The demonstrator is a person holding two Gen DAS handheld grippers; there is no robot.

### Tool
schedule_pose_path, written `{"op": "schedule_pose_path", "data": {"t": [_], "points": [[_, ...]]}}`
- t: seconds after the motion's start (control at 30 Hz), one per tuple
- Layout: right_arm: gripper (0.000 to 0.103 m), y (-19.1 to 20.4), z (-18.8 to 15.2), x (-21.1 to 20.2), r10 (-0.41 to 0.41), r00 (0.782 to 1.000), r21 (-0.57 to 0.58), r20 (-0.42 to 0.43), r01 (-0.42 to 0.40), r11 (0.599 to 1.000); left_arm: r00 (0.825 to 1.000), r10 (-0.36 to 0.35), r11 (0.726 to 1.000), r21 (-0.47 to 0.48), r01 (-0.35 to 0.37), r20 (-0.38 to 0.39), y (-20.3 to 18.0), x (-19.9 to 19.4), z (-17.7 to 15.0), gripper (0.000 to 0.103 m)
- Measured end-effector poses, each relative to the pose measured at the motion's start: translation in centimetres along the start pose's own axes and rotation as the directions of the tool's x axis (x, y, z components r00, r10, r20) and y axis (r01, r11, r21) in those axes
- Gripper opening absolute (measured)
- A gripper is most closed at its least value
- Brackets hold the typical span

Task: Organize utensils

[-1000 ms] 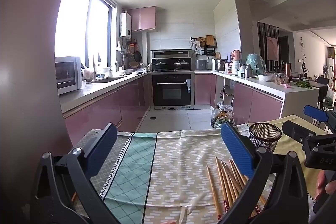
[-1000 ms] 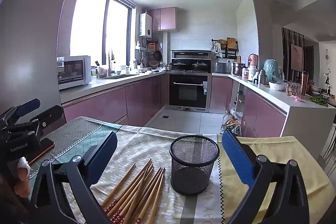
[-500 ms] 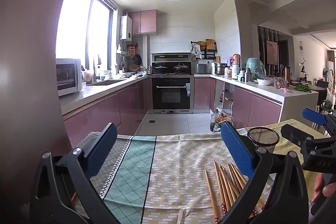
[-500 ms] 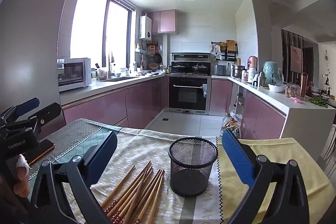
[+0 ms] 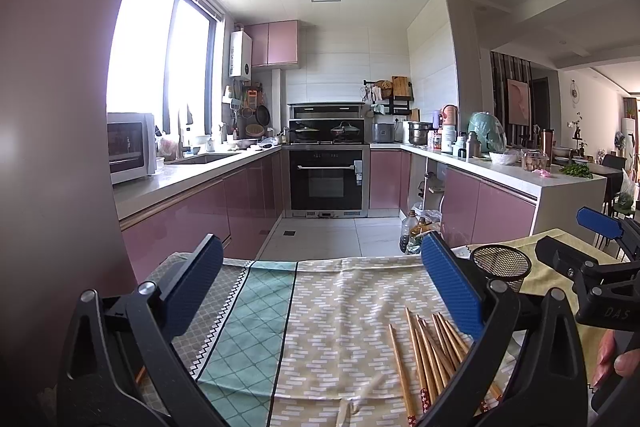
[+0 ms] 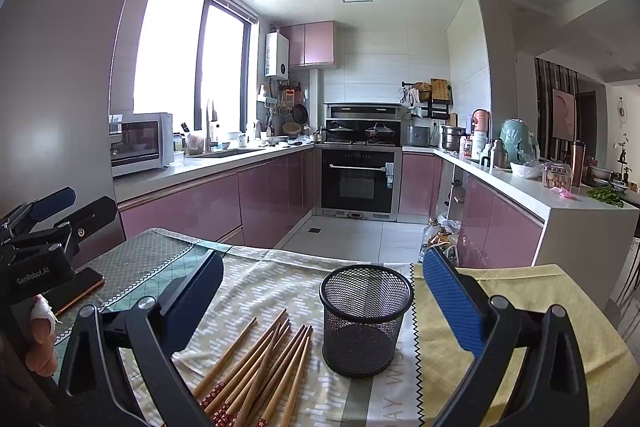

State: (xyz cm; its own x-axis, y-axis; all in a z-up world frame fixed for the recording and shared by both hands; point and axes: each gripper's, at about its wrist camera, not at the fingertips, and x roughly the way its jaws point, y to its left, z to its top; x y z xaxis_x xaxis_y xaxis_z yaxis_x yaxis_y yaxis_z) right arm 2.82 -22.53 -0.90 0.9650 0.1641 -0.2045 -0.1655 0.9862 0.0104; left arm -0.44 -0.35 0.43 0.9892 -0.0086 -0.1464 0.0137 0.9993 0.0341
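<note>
Several wooden chopsticks (image 6: 260, 367) lie in a loose bundle on the patterned tablecloth (image 6: 280, 279), just left of an upright black mesh cup (image 6: 366, 319). They also show in the left wrist view (image 5: 432, 351), with the mesh cup (image 5: 501, 265) behind them. My left gripper (image 5: 320, 287) is open and empty, held above the cloth to the left of the chopsticks. My right gripper (image 6: 324, 299) is open and empty, held above the chopsticks and the cup. Each gripper shows at the edge of the other's view.
A phone (image 6: 82, 289) lies on the cloth at the left. The table's far edge (image 5: 320, 261) drops to the kitchen floor. Pink cabinets and counters (image 6: 208, 195) stand beyond. Bottles (image 5: 412, 233) sit on the floor near the far edge.
Both views have tilted slightly downward, so the table, chopsticks and cup sit a bit lower in frame. Both grippers stay open and nothing on the table has moved.
</note>
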Motion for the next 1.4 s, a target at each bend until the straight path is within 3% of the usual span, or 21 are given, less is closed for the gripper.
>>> {"op": "schedule_pose_path", "data": {"t": [1.4], "points": [[0.096,-0.08,0.06,0.2,0.001,1.0,0.0,-0.006,-0.001,1.0,1.0,0.002,1.0,-0.009,-0.002,-0.004,0.27,0.07,-0.08,0.097]]}}
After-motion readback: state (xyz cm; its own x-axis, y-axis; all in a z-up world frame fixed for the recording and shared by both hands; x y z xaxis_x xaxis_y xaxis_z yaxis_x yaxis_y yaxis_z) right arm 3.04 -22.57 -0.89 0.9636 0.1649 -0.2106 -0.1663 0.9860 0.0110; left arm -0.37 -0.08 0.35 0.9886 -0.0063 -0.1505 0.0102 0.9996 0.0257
